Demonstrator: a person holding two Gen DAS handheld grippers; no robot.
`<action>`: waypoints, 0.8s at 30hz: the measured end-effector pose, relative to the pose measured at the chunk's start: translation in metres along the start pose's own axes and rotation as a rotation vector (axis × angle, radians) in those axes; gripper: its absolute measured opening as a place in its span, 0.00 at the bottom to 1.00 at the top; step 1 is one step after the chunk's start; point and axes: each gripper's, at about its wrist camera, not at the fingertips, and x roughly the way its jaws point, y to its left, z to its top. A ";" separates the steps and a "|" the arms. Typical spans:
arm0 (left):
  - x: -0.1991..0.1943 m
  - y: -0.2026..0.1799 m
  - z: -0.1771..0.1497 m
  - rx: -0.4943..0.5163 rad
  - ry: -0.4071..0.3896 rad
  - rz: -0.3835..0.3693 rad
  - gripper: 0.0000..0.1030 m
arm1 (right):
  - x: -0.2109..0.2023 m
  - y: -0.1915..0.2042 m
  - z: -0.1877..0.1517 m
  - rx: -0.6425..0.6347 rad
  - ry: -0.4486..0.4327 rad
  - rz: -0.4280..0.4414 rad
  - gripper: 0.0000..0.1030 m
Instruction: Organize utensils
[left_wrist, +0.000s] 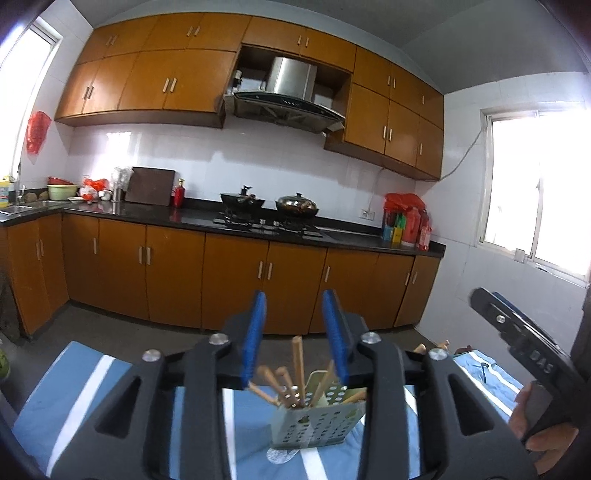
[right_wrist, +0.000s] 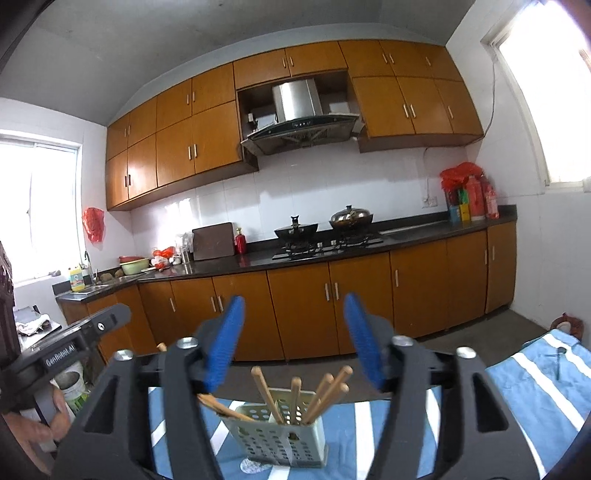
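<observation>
Taking the holder (left_wrist: 314, 421) as landmark: a pale perforated caddy is seen standing upright on a blue cloth (left_wrist: 74, 398) with white stripes. Wooden chopsticks (left_wrist: 298, 369) are held in it, leaning at various angles, their tips raised above its rim; one stick is laid out to the left over the rim.

Left of the holder, in the right wrist view, the left gripper's body is seen from the side, held in a hand (right_wrist: 33, 424). In its own view the left gripper (left_wrist: 295, 336) is raised above and short of the holder, its blue pads (left_wrist: 255, 332) parted, nothing between them.

Above the holder in the right wrist view, the right gripper (right_wrist: 293, 345) is hung with its jaws spread wide, nothing being gripped; the chopsticks (right_wrist: 295, 395) are seen between and below its pads (right_wrist: 225, 339), untouched.

Right of the holder, in the left wrist view, the right gripper's body is seen, grasped by a hand (left_wrist: 535, 417).

Well behind the holder, a dark counter (right_wrist: 406, 232) over brown cabinets is seen, with two pots (right_wrist: 351, 216) on a stove.
</observation>
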 end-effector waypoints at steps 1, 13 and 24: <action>-0.013 0.001 -0.001 0.003 -0.006 0.005 0.41 | -0.009 0.002 0.000 -0.011 0.003 -0.006 0.69; -0.127 0.002 -0.080 0.127 0.038 0.141 0.96 | -0.085 0.027 -0.067 -0.111 0.176 -0.097 0.98; -0.170 0.000 -0.164 0.141 0.136 0.237 0.96 | -0.134 0.033 -0.140 -0.107 0.292 -0.089 0.98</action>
